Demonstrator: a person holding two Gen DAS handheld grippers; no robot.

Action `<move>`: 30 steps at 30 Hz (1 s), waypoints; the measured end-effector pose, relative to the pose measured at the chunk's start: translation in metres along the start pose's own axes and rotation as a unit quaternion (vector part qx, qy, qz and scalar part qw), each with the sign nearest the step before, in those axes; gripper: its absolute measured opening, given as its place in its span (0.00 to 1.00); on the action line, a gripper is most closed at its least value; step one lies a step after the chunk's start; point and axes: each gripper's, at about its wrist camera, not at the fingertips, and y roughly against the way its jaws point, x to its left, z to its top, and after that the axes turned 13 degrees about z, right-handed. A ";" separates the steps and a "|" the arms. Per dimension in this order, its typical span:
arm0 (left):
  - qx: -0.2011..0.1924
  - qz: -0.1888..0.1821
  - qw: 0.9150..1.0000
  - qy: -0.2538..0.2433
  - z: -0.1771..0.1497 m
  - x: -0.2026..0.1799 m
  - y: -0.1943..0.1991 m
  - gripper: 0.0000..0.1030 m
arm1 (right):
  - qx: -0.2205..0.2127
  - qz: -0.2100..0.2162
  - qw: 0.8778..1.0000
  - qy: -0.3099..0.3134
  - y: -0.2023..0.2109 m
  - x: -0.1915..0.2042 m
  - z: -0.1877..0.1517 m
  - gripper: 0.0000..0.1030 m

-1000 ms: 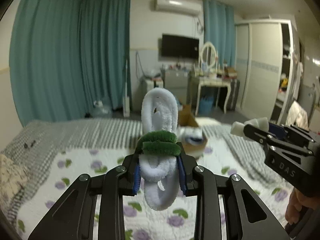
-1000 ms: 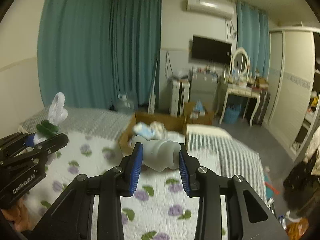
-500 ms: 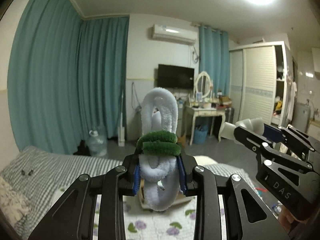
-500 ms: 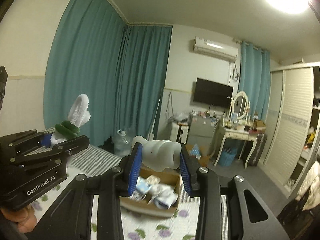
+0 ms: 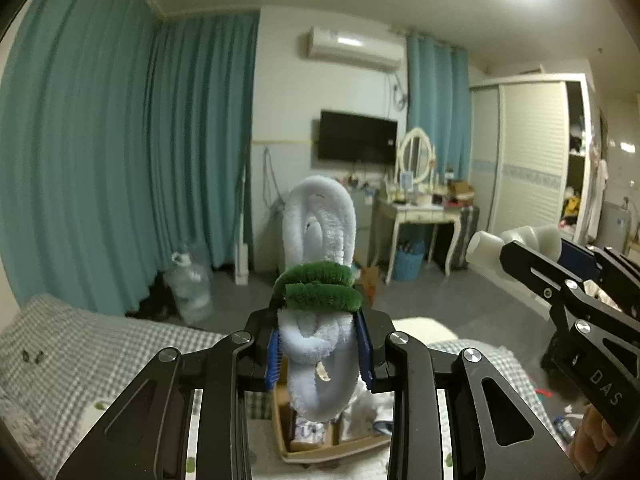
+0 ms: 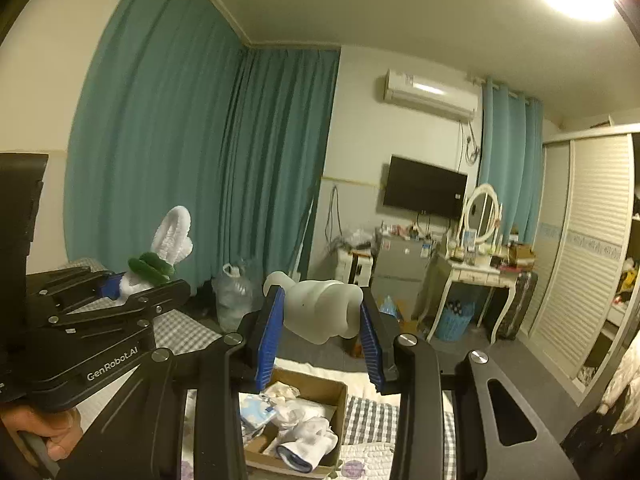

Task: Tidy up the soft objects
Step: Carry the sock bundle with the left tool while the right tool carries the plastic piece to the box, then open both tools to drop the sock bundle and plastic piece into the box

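My left gripper (image 5: 320, 354) is shut on a white fuzzy looped toy with green bands (image 5: 318, 280), held upright in the air; it also shows in the right wrist view (image 6: 168, 248). My right gripper (image 6: 320, 338) is shut on a smooth white soft figure (image 6: 320, 310), also seen at the right of the left wrist view (image 5: 516, 240). Below both, a cardboard box (image 6: 336, 390) on the bed holds several white and blue soft items (image 6: 304, 432); its front edge shows in the left wrist view (image 5: 332, 454).
The bed has a grey checked cover (image 5: 100, 352) and a floral quilt (image 6: 364, 464). Beyond it stand a water jug (image 5: 188, 288), teal curtains (image 5: 120, 160), a dressing table (image 5: 416, 212), a TV (image 5: 356, 142) and a wardrobe (image 5: 532, 160).
Both grippers have tilted and risen, so the views swung up from the bed to the room and ceiling. The box now sits low in both views. Both grips are unchanged.
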 end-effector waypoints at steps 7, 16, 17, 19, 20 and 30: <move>0.079 -0.007 0.997 -0.011 -0.044 -0.020 -0.074 0.28 | 0.071 0.005 0.997 -0.030 -0.080 -0.032 -0.057 0.35; 0.186 -0.018 0.982 -0.020 -0.103 -0.043 -0.155 0.28 | 0.164 0.010 0.984 -0.062 -0.166 -0.065 -0.152 0.35; 0.196 -0.020 0.980 -0.016 -0.108 -0.044 -0.161 0.28 | 0.175 0.011 0.983 -0.063 -0.175 -0.067 -0.161 0.35; 0.214 -0.017 0.977 -0.017 -0.116 -0.049 -0.174 0.28 | 0.188 0.015 0.980 -0.065 -0.188 -0.072 -0.176 0.35; 0.222 -0.016 0.975 -0.020 -0.121 -0.051 -0.179 0.28 | 0.199 0.018 0.978 -0.064 -0.196 -0.073 -0.184 0.35; 0.234 0.002 0.969 -0.074 -0.134 -0.067 -0.204 0.30 | 0.278 0.035 0.958 -0.068 -0.240 -0.070 -0.232 0.36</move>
